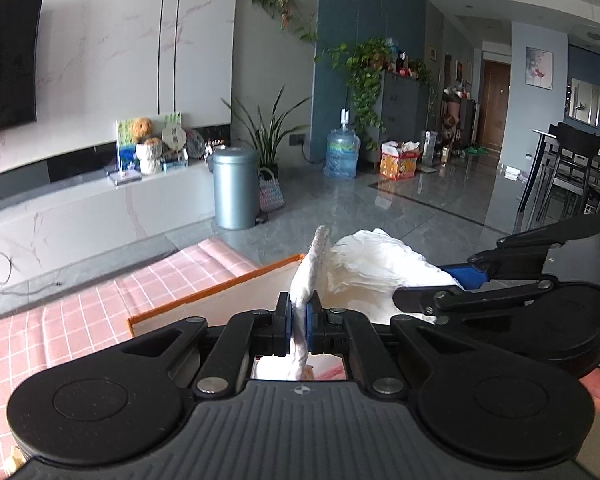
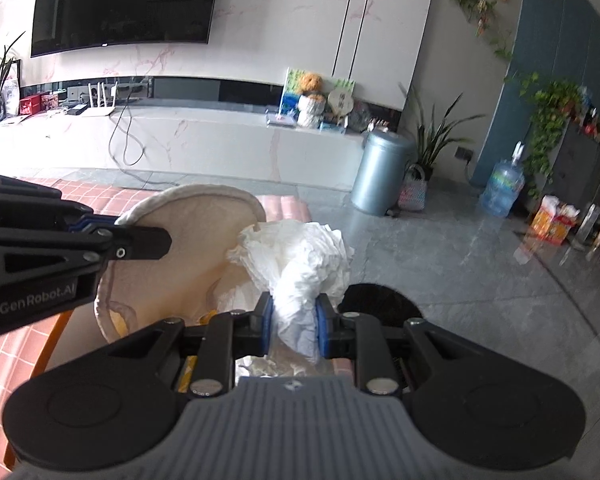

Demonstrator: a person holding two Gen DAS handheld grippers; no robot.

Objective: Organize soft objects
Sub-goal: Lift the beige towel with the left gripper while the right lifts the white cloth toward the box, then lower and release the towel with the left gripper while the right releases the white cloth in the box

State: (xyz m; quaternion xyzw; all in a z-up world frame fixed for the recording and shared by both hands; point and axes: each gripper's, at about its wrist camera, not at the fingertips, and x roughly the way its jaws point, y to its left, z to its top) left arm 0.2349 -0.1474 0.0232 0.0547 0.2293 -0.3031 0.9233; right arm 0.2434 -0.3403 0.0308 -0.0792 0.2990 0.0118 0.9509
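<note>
White crumpled cloth is clamped in the right gripper, bunched up between the blue pads, held in the air just past the mouth of a beige fabric bag. Left gripper is pinched shut on the bag's padded rim, holding the opening up and toward the cloth. From the left wrist view the cloth sits right beside that rim, touching or nearly so; can't tell which.

Progress, my read: this item is picked up and the bag is held open, but the cloth isn't inside yet. Insertion and release are left. Something yellowish shows low inside the bag, too hidden to identify.

Around: pink checked tablecloth on the table, with an orange-edged board or box under the bag. Grey bin, water jug and TV are well apart, irrelevant.

In the way: the two grippers are close together, so collision risk. The cloth is bulky and loose folds may snag on the rim.
</note>
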